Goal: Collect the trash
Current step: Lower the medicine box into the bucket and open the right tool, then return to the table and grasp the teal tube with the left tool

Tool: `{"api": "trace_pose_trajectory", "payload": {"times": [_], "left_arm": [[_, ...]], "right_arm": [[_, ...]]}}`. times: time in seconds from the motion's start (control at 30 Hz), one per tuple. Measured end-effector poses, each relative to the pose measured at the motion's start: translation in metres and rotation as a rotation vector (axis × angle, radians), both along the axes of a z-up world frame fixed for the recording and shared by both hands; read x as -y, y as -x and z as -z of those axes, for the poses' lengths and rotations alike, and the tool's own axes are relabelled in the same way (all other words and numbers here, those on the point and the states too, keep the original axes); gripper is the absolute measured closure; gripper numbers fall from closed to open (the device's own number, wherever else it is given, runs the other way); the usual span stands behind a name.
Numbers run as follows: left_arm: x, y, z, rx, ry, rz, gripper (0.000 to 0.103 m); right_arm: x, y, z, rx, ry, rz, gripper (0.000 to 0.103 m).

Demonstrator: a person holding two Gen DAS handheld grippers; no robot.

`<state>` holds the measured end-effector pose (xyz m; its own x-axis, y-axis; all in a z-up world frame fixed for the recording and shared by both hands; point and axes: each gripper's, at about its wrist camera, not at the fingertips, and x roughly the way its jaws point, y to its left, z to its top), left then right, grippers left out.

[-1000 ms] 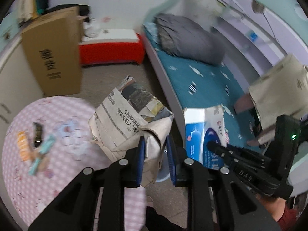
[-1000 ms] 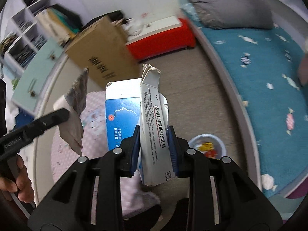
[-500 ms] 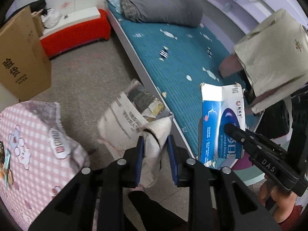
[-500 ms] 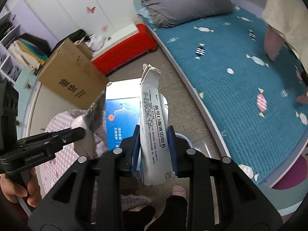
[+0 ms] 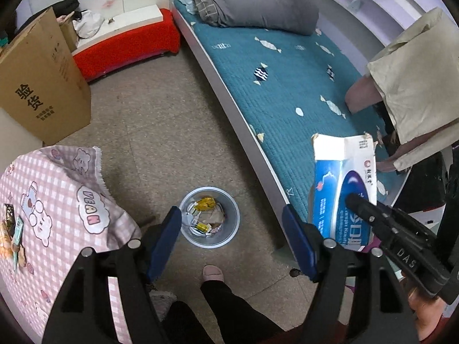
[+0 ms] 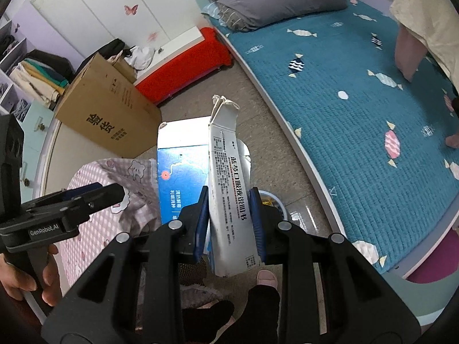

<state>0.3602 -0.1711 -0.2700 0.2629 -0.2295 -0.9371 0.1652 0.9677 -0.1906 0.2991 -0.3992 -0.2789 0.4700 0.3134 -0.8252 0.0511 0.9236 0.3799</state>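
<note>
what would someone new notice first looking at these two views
Probably the blue and white carton, clamped upright between the right gripper's pads at the centre of its view. Next, the small round bin of scraps on the floor, framed by the left gripper, whose jaws are opening with nothing between them. The teal bed fills the right side.

A teal-quilted bed (image 5: 287,91) lines the speckled floor (image 5: 160,132) (grey duvet (image 5: 252,3) heaped on top), a red bench (image 5: 126,43) beyond.

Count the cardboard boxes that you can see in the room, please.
2. A big brown box stands on the floor by the red bench. A blue-and-white box is held in the right claw. Others may be hidden.
</note>
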Motion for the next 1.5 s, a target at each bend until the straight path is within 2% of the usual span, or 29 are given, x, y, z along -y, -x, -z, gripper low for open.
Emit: {"api": "trace_pose_trajectory", "payload": {"times": [0.6,0.7,0.73,0.8,1.23,1.5], "left_arm": [[-0.038,0.01,-0.02,0.053,-0.044,-0.091,0.029],[-0.048,0.012,-0.022,0.059,-0.049,-0.114,0.029],[-0.052,0.013,-0.023,0.061,-0.051,-0.121,0.029],[-0.059,0.014,-0.024,0.064,-0.053,-0.134,0.029],[-0.115,0.034,-0.025,0.068,-0.061,-0.222,0.027],[-0.2,0.055,-0.012,0.053,-0.035,-0.331,0.027]], "right_arm": [[-0.042,-0.012,0.005,-0.003,-0.008,-0.111,0.076],[-0.05,-0.015,0.006,-0.001,-0.009,-0.125,0.069],[-0.053,-0.016,0.006,0.002,-0.01,-0.125,0.051],[-0.058,-0.017,0.004,0.024,0.015,-0.116,0.041],[-0.113,-0.02,0.002,0.012,-0.006,-0.21,0.041],[-0.191,-0.015,0.002,0.001,0.002,-0.296,0.041]]}}
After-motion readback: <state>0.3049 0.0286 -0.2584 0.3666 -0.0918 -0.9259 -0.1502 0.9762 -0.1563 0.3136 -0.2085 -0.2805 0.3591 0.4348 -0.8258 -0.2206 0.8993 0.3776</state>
